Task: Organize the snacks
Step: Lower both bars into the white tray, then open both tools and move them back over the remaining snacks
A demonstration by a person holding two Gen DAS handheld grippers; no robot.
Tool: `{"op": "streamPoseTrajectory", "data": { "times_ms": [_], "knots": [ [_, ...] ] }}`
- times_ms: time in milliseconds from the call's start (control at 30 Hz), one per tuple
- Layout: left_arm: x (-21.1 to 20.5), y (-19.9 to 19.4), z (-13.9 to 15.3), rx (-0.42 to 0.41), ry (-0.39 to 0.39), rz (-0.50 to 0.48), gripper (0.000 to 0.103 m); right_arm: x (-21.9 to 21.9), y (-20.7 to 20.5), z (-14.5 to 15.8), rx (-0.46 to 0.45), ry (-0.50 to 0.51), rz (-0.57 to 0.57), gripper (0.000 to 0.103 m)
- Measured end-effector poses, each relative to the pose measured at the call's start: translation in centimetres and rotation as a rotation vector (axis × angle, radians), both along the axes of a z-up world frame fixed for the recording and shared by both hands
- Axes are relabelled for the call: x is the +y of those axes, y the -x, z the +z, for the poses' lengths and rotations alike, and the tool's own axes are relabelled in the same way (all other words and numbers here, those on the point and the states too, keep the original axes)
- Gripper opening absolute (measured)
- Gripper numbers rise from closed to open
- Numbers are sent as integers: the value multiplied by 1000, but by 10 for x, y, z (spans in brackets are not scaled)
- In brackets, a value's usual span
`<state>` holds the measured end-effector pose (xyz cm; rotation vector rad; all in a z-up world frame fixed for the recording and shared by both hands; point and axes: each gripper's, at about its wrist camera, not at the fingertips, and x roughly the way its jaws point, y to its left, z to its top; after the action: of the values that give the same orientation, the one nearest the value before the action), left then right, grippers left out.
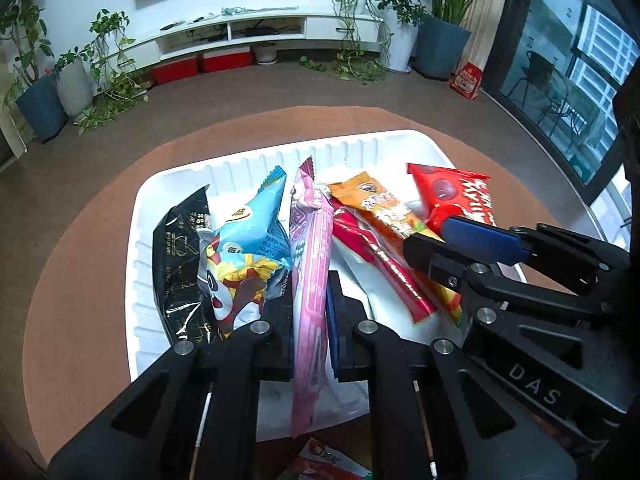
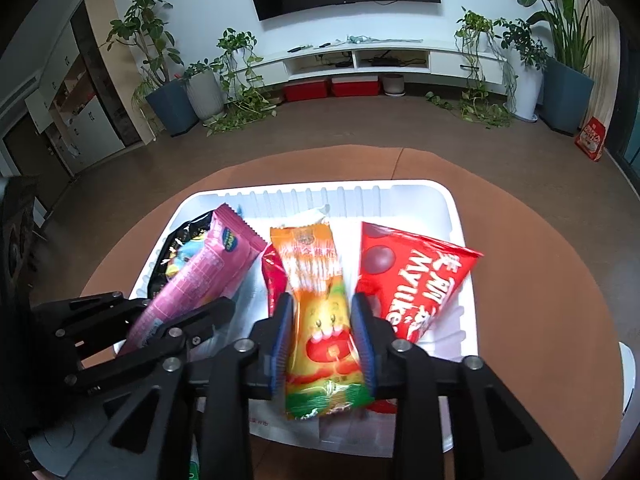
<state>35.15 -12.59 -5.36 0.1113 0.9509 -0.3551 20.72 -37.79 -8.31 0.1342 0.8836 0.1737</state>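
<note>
Here white tray [image 2: 460,216] holds snack packs; left gripper [image 1: 310,320] clamps pink pack [image 1: 310,264], right gripper [image 2: 322,344] loosened around orange pack [image 2: 320,304].

Pink snack packet [image 1: 310,300] lower end hidden behind left gripper [image 1: 310,316] body. Red-and-white packet [image 1: 332,462] cut off by bottom edge, print unreadable. White bag [image 1: 352,280] mostly buried under other snacks. Orange packet [image 2: 324,316] print blurred. Black packet [image 2: 180,248] mostly covered in right wrist view.
</note>
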Motion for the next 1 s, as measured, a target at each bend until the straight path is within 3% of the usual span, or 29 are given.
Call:
{"op": "streamPoseTrajectory", "data": {
  "times_ms": [100,333,400,433,467,533,900,1000],
  "knots": [
    [4,2,0,-5,13,14,10,-2,1,2,-3,2,-11,48],
    [10,7,-1,-10,19,21,14,-4,4,8,-18,5,-11,56],
    [10,13,-1,-12,25,1,31,-4,5,11,-30,-10,-4,66],
    [9,15,0,-14,36,-20,64,-3,7,14,-40,-10,-1,70],
    [4,18,5,-22,52,-50,103,-2,8,16,-48,-4,-2,71],
    [-5,26,13,-66,6,-55,103,0,12,21,-63,2,1,73],
    [25,56,49,-123,19,-13,103,-20,27,56,-131,-115,-7,73],
    [47,77,66,-184,34,19,103,-33,38,70,-172,-153,-30,77]
  ]
}}
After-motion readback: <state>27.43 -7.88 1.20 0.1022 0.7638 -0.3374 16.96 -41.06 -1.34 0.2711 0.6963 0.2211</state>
